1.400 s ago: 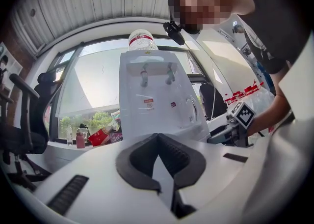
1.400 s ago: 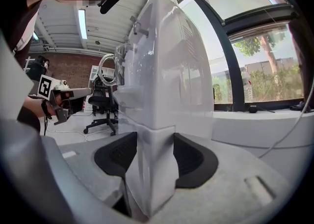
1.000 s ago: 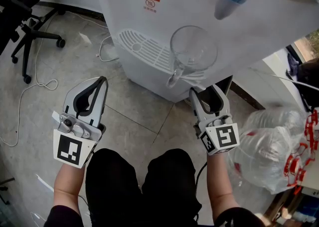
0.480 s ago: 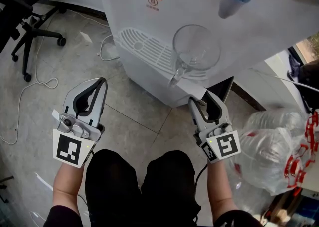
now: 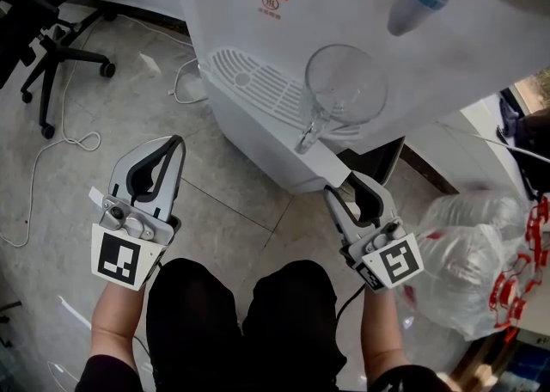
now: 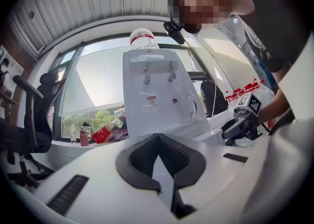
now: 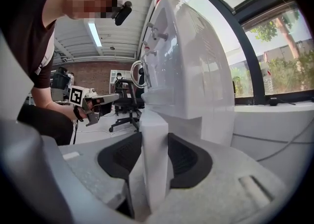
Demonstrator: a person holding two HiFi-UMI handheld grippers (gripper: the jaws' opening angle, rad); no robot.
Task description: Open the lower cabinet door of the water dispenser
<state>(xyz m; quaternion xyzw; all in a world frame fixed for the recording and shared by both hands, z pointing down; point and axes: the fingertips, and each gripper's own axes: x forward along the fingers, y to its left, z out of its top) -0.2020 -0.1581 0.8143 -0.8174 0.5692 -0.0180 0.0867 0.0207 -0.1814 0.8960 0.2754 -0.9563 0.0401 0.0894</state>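
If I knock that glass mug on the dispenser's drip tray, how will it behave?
The glass mug looks fragile and probably slippery: clear, smooth walls. Standing on the slatted drip tray, it could tip or slide.

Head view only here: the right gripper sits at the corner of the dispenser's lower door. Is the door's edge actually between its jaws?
Observer: Yes. In the right gripper view the lower cabinet door stands edge-on between the jaws of the right gripper, which have just been closing. Both pads look pressed on it.
Operator: And the left gripper's jaws?
Observer: Its own view shows the left gripper shut, tips together with nothing between them, facing the front of the water dispenser.
Operator: Anything on top of the dispenser?
Observer: A water bottle stands on top.
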